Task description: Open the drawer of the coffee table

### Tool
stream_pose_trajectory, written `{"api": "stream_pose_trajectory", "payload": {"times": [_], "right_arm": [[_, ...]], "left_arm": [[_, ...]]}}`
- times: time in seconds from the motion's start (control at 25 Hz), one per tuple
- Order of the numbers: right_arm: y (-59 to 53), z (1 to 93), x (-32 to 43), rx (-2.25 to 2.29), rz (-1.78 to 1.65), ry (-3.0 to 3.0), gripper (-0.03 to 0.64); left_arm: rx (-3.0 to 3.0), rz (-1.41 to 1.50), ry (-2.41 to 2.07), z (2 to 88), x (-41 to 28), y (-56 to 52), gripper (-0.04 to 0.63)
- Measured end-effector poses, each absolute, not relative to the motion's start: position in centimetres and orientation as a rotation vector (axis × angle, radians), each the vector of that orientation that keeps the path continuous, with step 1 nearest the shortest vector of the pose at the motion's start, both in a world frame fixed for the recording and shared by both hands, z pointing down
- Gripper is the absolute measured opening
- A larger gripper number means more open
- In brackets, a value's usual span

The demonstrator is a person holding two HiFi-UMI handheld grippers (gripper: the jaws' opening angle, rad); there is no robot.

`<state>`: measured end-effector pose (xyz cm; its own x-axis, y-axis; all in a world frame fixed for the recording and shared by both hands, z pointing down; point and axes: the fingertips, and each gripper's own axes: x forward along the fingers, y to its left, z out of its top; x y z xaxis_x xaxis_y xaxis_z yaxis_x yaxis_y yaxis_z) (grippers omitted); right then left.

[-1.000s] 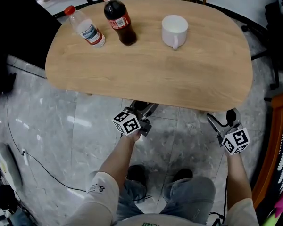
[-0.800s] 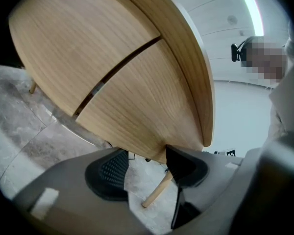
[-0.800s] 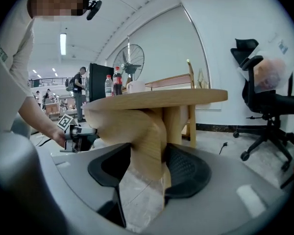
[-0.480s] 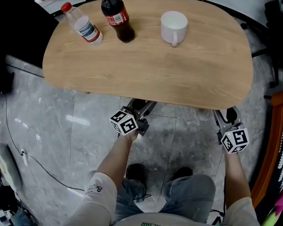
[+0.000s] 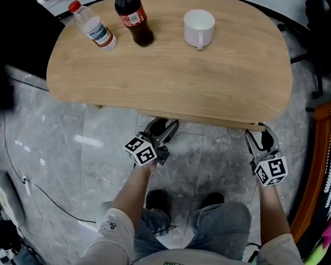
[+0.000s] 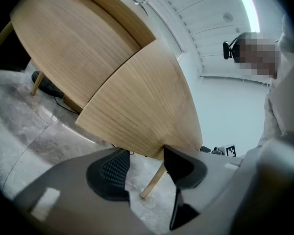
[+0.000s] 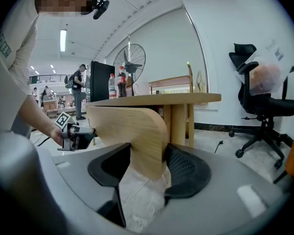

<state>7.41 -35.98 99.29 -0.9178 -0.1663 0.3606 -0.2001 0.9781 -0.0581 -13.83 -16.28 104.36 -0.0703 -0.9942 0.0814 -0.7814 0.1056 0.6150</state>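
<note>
Closing just now on the drawer front (image 7: pixel 132 131), left tongs (image 6: pixel 144 155) and right tongs (image 7: pixel 147 153) clamp its two ends.

**Both tongs on the drawer front, under the near edge of the bench**

The left tongs (image 5: pixel 163 127) and the right tongs (image 5: pixel 260 136) are well apart under the near edge of the bench (image 5: pixel 171 76). Each has one end of the drawer front (image 7: pixel 137 131) between its jaws, which have just been closing on it. On the bench top, far beyond the left tongs, a water bottle (image 5: pixel 92 26) stands just left of a cola bottle (image 5: pixel 133 16). A mug (image 5: pixel 198 26) stands to their right, beyond the gap between the two tongs. An office chair (image 7: pixel 262 102) stands on the floor beyond the right tongs, to their right.
</note>
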Motion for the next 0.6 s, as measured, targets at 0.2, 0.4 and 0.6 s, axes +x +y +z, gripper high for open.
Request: {"api": "stream_pose_trajectory", "payload": {"times": [0.2, 0.4, 0.6], "right_arm": [[-34.2, 98.9, 8.8, 0.245, 0.136, -2.734, 0.236], [-32.3, 99.1, 10.7, 0.237, 0.144, -2.707, 0.236], [-30.4, 99.0, 12.6, 0.235, 0.161, -2.683, 0.235]], "left_arm": [[1.725, -0.564, -1.896, 104.4, -12.0, -14.6, 0.202], [1.717, -0.541, -1.886, 104.5, -10.0, -12.6, 0.195], [1.717, -0.527, -1.872, 104.5, -8.3, -10.8, 0.195]]}}
